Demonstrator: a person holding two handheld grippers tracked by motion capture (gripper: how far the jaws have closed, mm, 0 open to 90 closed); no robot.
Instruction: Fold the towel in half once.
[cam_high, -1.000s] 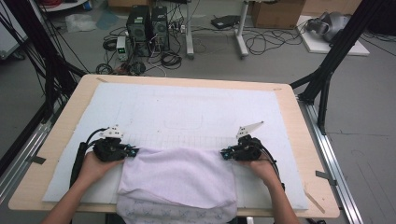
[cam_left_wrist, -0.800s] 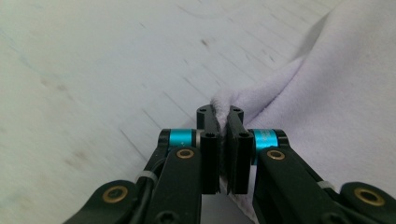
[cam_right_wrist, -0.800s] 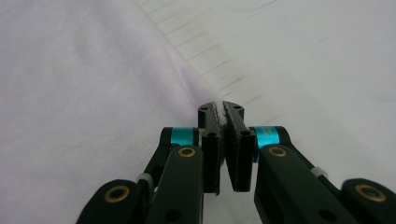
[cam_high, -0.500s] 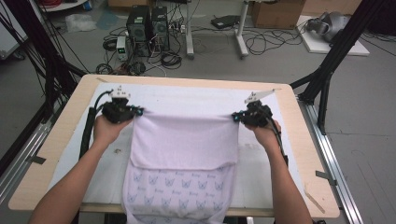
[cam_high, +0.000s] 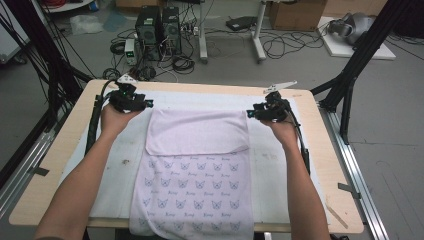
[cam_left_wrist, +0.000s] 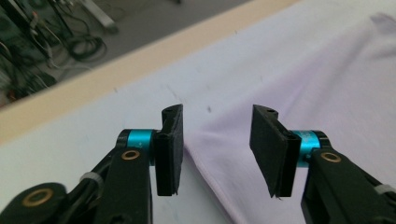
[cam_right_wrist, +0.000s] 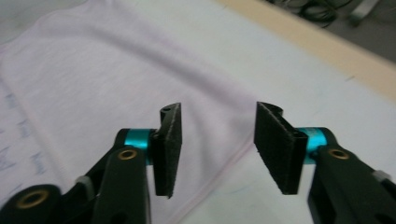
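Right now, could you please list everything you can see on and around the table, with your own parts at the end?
Cloth: one, pale lilac with a small butterfly print, spread on the table's middle, far part folded back towards the person, near end hanging over the near edge.
Mat: one, white, under the cloth.
Table: one, light wood.
Computer towers: two, black, on the floor beyond the table.
Cables: many, black, on the floor.
Cardboard box: one, brown, far floor.
Left gripper: one, black, jaws just opened, at the cloth's far left corner.
Right gripper: one, black, jaws just opened, at the far right corner.
Forearms: two, entering from the bottom.
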